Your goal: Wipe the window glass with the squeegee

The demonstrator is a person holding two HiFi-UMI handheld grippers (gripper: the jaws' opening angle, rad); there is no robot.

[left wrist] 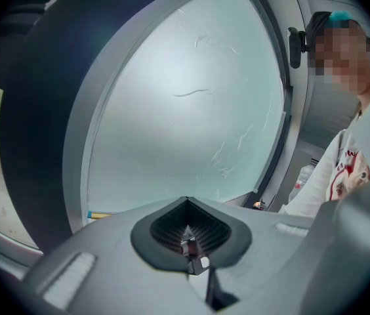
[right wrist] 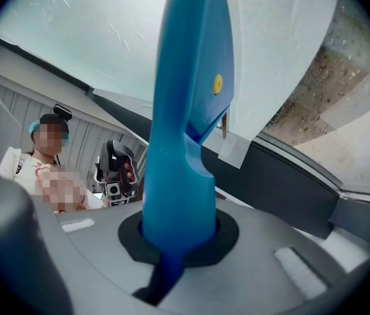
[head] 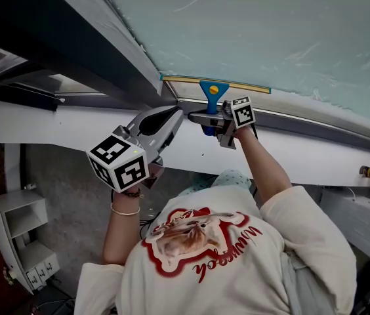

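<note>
The right gripper [head: 207,119] was clamped on the blue handle of the squeegee [head: 212,92], jaws tight around it in the right gripper view [right wrist: 178,241]. The squeegee [right wrist: 188,110] stood against the bottom edge of the window glass [head: 270,25], its yellowish blade [head: 244,85] lying along the lower frame [head: 316,120]. Just to its left, the left gripper [head: 176,115] pointed at the frame's corner with its jaws pressed together on nothing [left wrist: 187,228], the glass [left wrist: 191,110] beyond them.
</note>
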